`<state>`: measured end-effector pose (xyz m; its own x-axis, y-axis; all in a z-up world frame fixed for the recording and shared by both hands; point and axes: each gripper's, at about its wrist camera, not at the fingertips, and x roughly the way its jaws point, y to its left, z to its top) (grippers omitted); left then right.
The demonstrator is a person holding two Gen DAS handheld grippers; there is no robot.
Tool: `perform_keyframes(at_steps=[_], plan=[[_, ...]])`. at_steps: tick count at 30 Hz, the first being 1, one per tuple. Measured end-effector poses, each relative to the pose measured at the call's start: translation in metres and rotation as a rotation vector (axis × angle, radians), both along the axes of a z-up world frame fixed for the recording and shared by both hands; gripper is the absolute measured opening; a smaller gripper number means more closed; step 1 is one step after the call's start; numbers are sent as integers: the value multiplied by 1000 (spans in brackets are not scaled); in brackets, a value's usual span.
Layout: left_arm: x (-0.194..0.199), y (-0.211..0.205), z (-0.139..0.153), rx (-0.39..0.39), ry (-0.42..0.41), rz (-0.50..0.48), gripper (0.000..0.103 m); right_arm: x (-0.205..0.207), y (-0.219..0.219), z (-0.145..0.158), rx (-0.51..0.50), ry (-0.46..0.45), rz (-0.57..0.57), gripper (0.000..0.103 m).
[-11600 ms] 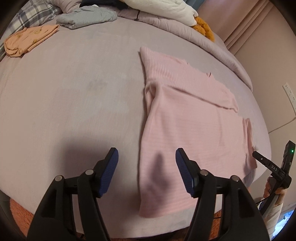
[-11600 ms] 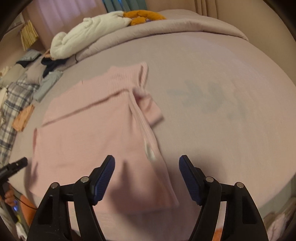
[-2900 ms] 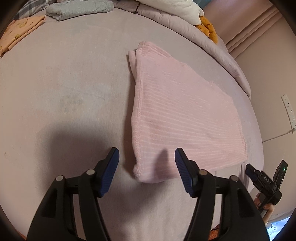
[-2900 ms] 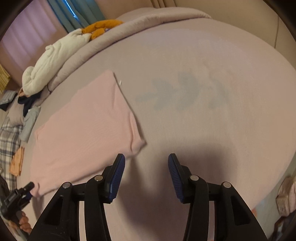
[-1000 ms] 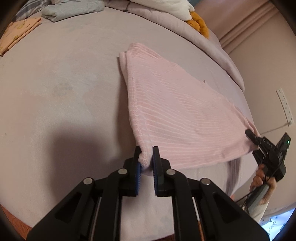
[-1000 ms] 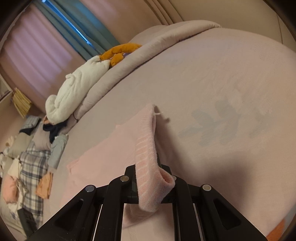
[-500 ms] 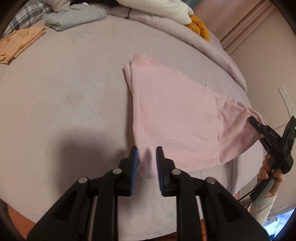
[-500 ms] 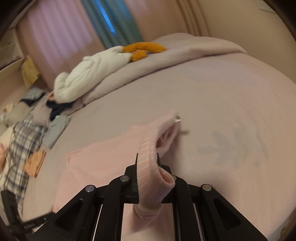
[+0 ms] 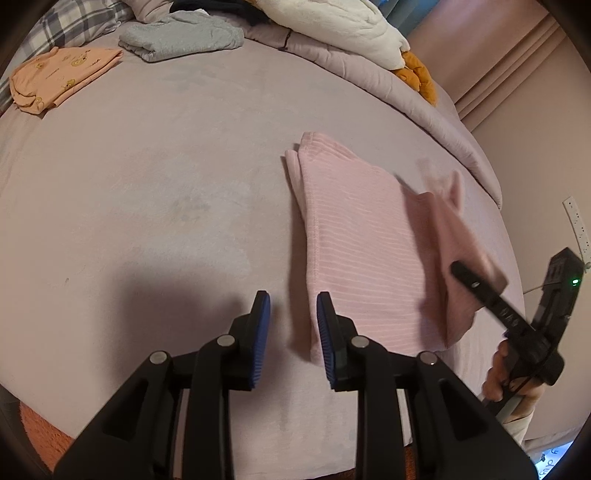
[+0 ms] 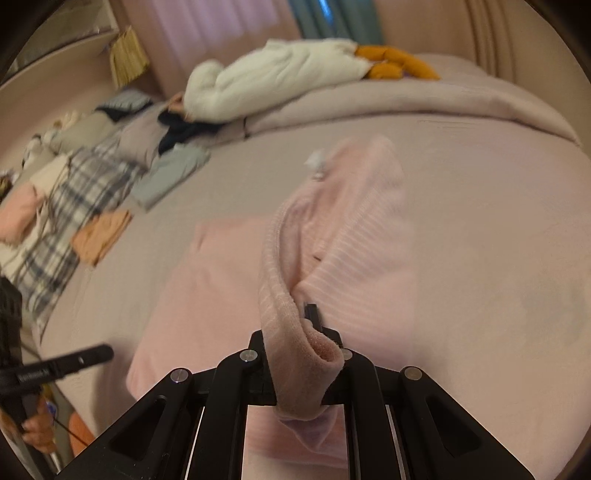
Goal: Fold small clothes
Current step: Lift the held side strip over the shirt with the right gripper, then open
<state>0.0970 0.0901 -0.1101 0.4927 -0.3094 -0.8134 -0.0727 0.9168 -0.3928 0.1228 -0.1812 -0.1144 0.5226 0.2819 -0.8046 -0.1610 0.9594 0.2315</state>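
A pink ribbed garment lies on a mauve bed, right of centre in the left wrist view, already narrowed into a long rectangle with its sides folded in. The right gripper is seen pinching the right-hand end of that garment, its fingers pressed together on a rolled hem, and this end is lifted off the bed and carried over the rest of the cloth, blurred with motion. In the left wrist view the same gripper appears at the right edge, held in a person's hand, with the raised flap draped from it. The left gripper hovers over the near left corner of the garment; its fingers have just been opening and now stand slightly spread, with the corner lying below and between them but not gripped. Judged from this, the lengthwise folds are done and a crosswise fold is under way; laying the raised end flat and squaring the edges appear to be left. At the far left of the bed, an orange garment and a grey-blue garment lie folded, seemingly finished pieces. Beyond them, a white quilted item, a plaid cloth and other clothes are heaped, whether waiting to be folded cannot be told.
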Motion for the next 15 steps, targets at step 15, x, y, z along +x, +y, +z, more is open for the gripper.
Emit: perform_keyframes(at_steps=[15], plan=[[13,-11,16,-33,-42,-53,49,-2,11,-14,-12,105,55,25]])
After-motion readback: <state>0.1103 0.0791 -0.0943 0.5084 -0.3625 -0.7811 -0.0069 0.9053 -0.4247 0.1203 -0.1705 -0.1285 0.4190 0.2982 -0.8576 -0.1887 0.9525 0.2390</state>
